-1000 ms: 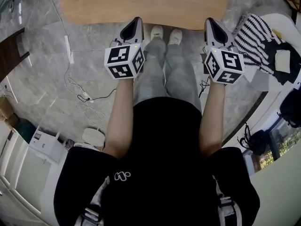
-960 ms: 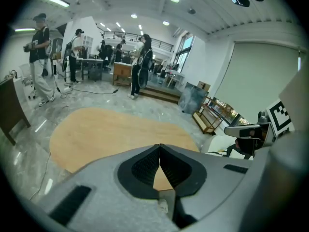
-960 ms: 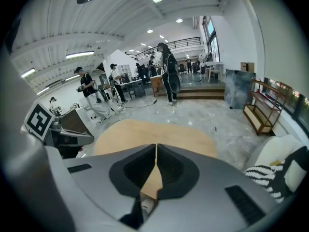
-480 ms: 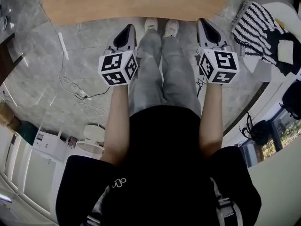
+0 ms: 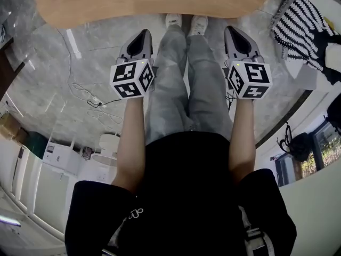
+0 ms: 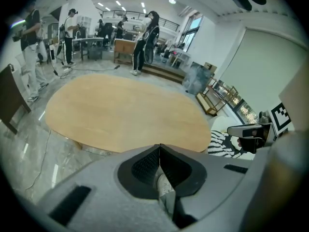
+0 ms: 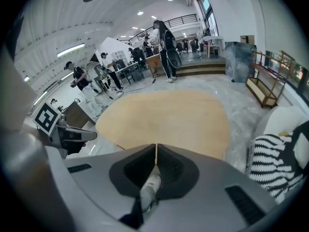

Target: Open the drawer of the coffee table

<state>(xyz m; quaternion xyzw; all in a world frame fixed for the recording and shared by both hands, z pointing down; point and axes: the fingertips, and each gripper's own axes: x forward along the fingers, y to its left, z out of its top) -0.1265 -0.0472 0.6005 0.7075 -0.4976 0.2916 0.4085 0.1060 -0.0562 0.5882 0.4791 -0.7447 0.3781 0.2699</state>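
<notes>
Floor (image 5: 80,84): grey marble-pattern tile, filling most of the head view.

Coffee table (image 5: 149,1): a rounded, light wooden top lying across the far edge of the head view, beyond the person's feet. Both gripper views look over this top, which is bare. No view shows the drawer.

Person: standing, facing the near edge of the coffee table. A black top (image 5: 186,196) and grey trousers (image 5: 181,84) run down the centre of the head view. Both forearms extend forward, one on each side of the legs.

Striped cloth (image 5: 298,31): black and white, lying on a white seat at the far right, just beside the right end of the coffee table.

Left gripper (image 5: 144,33): held left of the legs, pointing forward and down towards the coffee table, with its tip short of the table edge and over the floor. In the left gripper view the jaws are pressed together at the tips with nothing between them.

Right gripper (image 5: 230,30): held right of the legs, level with the left gripper and likewise short of the table edge. In the right gripper view the jaws meet in a thin seam and grip nothing.

Marker cubes: one sits at the near end of each gripper, left (image 5: 131,79) and right (image 5: 249,80).

White shoes (image 5: 173,20): side by side on the floor, just beside the near edge of the coffee table.

Cable (image 5: 96,103): thin, lying loose on the floor to the left of the left forearm.
</notes>
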